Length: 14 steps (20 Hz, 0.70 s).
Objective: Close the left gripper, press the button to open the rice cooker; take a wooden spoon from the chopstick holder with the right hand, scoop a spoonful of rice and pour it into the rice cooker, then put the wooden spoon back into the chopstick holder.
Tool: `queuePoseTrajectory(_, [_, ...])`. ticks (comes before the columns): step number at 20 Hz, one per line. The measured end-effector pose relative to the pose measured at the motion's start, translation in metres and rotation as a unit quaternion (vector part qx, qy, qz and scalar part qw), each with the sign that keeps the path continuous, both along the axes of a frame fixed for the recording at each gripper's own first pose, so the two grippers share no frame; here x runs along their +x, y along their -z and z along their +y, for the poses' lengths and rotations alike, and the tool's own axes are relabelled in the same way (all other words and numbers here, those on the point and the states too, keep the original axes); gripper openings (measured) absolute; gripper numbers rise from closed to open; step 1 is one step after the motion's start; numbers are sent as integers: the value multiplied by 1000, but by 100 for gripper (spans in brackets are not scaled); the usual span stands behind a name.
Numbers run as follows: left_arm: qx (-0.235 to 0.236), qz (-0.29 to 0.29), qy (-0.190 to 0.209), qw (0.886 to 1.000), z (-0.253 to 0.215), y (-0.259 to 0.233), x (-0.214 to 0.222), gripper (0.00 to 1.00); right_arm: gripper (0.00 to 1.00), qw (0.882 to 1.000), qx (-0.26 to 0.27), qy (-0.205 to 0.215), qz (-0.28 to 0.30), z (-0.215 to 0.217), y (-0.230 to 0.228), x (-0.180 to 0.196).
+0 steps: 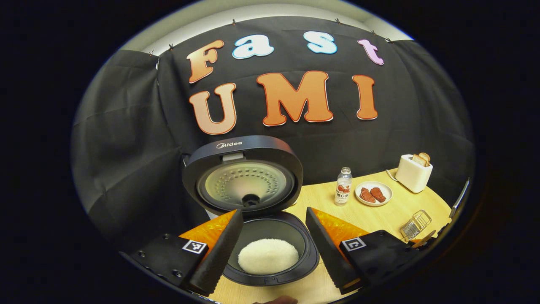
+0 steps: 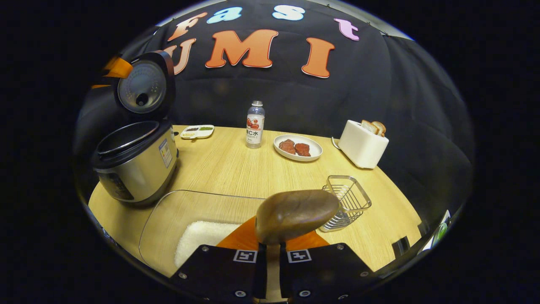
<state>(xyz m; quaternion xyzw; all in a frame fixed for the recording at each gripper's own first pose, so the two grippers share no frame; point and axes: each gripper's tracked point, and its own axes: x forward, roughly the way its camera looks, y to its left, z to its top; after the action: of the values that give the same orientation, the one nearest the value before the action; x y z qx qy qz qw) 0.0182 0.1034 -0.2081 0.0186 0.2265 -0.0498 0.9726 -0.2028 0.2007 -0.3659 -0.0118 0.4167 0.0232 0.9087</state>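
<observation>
The rice cooker (image 1: 270,253) stands open, its lid (image 1: 242,177) tipped up and back, and a mound of white rice (image 1: 268,255) lies in its pot. My left gripper (image 1: 274,213) is open just above the pot, one finger on each side of it and nothing between them. In the right gripper view the cooker (image 2: 135,164) is at the left. My right gripper (image 2: 272,247) is shut on the handle of a dark wooden spoon (image 2: 295,215), whose bowl hovers over the right end of a clear rice container (image 2: 202,228). The wire chopstick holder (image 2: 346,200) stands just right of the spoon.
On the wooden table (image 2: 236,169) behind stand a bottle (image 2: 255,124), a plate of meat (image 2: 298,147), a white toaster with bread (image 2: 363,143) and a small divided dish (image 2: 197,131). The wire holder (image 1: 415,223) sits near the table's right edge.
</observation>
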Motion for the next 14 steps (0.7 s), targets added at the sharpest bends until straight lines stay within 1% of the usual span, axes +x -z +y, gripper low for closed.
queuePoseTrajectory(1, [0,1,-1,1000,0,0,1,100,12,1000,3,6,0,-1,-2,1])
queuePoseTrajectory(3, [0,1,-4,1000,3,0,-1,100,11,999,28,18,16,4,2,2])
queuePoseTrajectory(4, [0,1,-5,1000,3,1,0,94,11,998,48,25,23,8,1,2])
queuePoseTrajectory(5, [1,3,-6,1000,3,2,-3,94,12,998,54,26,30,9,2,1])
queuePoseTrajectory(6, [1,4,-8,1000,6,3,-3,100,12,998,54,22,32,11,2,1])
queuePoseTrajectory(8, [-1,6,-11,1000,8,4,-3,100,12,997,63,15,37,18,-2,-3])
queuePoseTrajectory(10, [-1,6,-14,1000,10,4,-2,100,11,995,88,19,46,26,-2,-4])
queuePoseTrajectory(11, [1,6,-15,1000,12,3,-2,94,11,994,99,20,49,31,-4,-7])
queuePoseTrajectory(12, [2,5,-15,1000,13,3,-1,94,11,993,106,21,51,34,-4,-8])
queuePoseTrajectory(13, [3,5,-14,1000,14,3,-3,100,11,992,111,21,53,37,-5,-8])
queuePoseTrajectory(14, [5,7,-14,1000,16,5,-3,100,12,991,116,23,55,39,-5,-9])
